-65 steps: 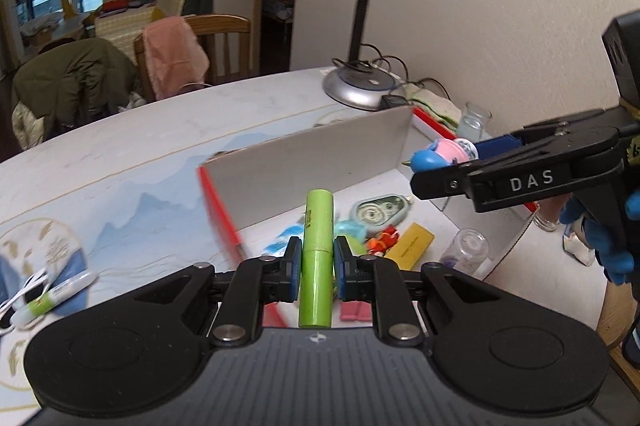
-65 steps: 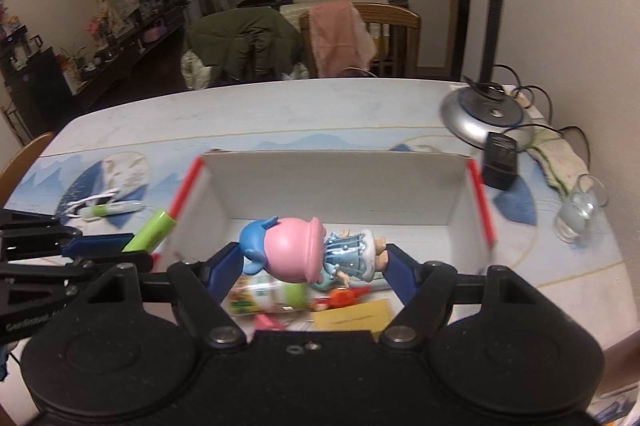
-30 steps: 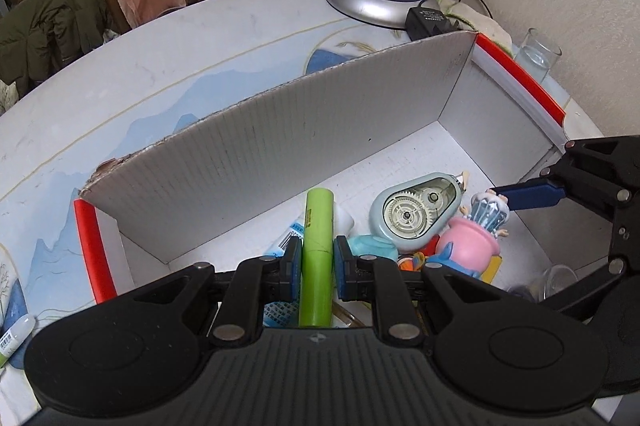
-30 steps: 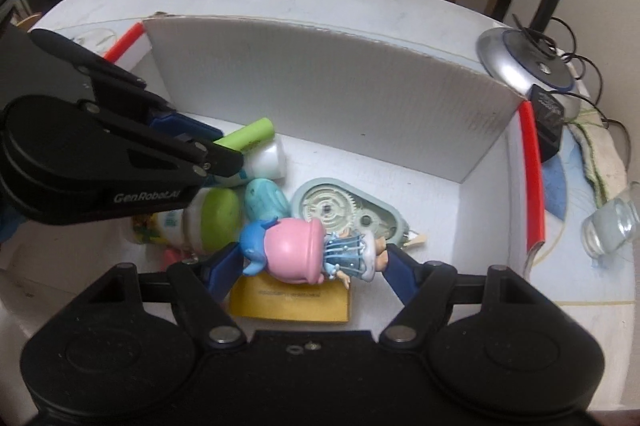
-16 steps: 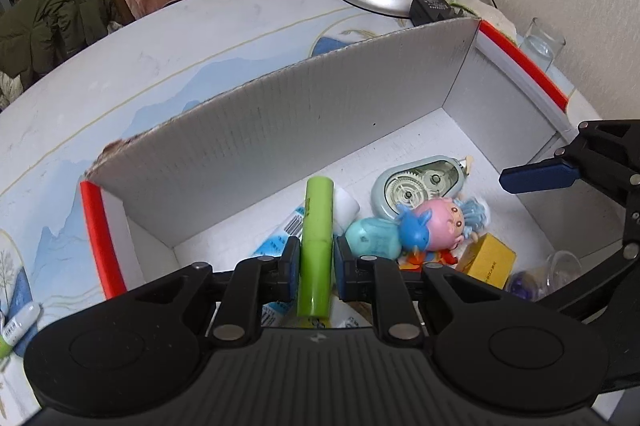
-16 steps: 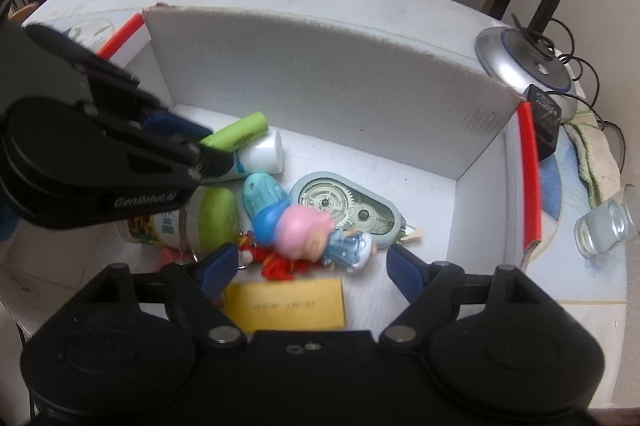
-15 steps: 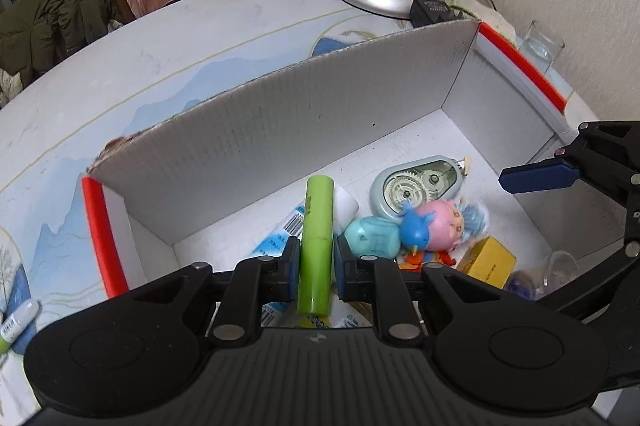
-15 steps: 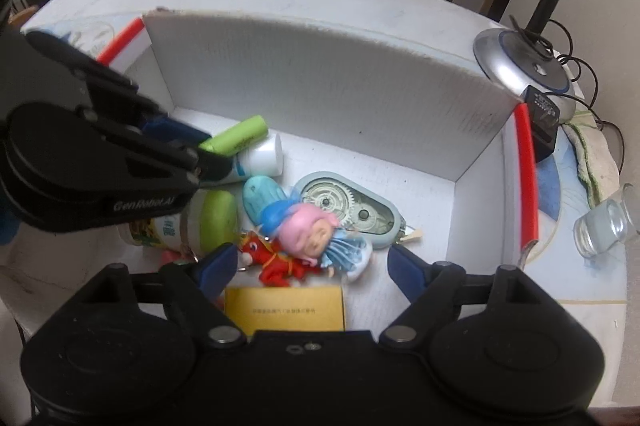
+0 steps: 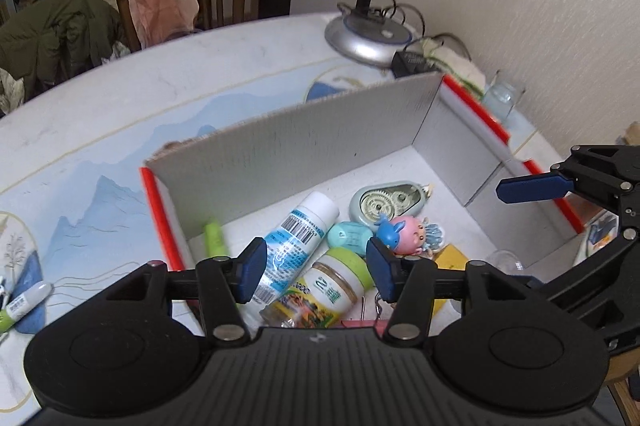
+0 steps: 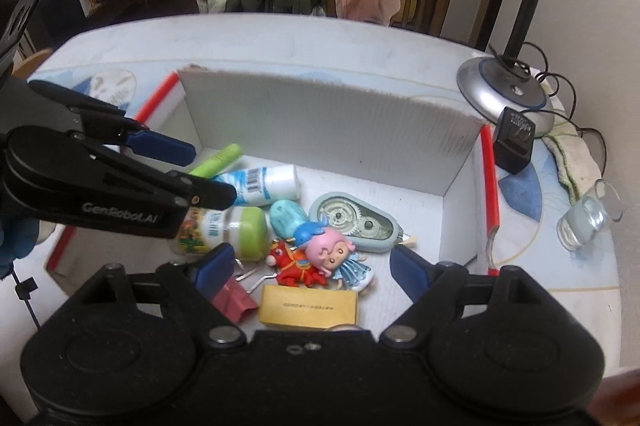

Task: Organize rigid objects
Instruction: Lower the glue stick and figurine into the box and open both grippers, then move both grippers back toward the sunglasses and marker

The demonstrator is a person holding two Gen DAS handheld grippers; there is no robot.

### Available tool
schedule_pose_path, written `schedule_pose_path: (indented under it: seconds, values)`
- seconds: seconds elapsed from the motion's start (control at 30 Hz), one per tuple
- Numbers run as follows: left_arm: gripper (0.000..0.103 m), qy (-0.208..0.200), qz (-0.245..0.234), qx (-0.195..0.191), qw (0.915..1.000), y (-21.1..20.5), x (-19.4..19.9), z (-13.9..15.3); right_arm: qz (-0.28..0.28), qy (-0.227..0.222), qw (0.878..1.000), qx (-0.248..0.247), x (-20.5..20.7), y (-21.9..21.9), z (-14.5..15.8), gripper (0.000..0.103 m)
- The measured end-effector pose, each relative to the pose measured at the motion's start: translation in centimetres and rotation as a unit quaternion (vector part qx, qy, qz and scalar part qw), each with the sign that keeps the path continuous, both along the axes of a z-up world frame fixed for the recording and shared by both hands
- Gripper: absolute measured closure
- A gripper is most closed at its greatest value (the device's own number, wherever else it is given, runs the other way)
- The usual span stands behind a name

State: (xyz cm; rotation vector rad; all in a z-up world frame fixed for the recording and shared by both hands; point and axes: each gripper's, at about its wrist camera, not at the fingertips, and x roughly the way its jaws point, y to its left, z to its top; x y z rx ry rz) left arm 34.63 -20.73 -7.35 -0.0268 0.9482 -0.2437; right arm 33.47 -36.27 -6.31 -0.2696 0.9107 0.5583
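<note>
A white cardboard box [image 9: 320, 145] [image 10: 320, 113] with red edges holds the sorted things. The green marker [image 9: 215, 238] [image 10: 218, 159] lies loose by its left wall, next to a white barcode bottle [image 9: 298, 230]. My left gripper [image 9: 316, 272] [image 10: 196, 171] hangs above them, its jaws opening, the pads touching nothing. The pink-haired doll [image 10: 330, 250] [image 9: 408, 230] lies in the box beside a teal tape dispenser [image 10: 360, 224], a red toy horse [image 10: 296, 264] and a green-lidded jar [image 10: 232, 226]. My right gripper [image 10: 310, 268] is above the doll, jaws opening, not touching it.
A yellow packet [image 10: 308, 306] lies at the box's near side. Behind the box stand a lamp base [image 10: 504, 91] and a black adapter [image 10: 514, 141]. A glass [image 10: 584, 222] is at the right. A marker [image 9: 24, 302] lies on the table at the left. Chairs stand beyond.
My right gripper let the doll drop into the box and widened. My left gripper has opened and the green marker now lies by the left wall. Both grippers have risen from the box.
</note>
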Motion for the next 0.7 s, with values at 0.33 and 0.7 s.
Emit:
schedule_pose_path:
  seconds: [0.33,0.7]
  values:
    - [0.048,-0.049,0.000,-0.014,0.9987,3.0,-3.9,3.4,-0.014,-0.025,0.999,0.046,-3.1,1.0,2.9,0.016]
    - [0.037,-0.083,0.015,-0.021,0.9962,9.2,-8.7,5.6,-0.041,-0.045,0.992,0.108,-7.3,4.1,5.1,0.007]
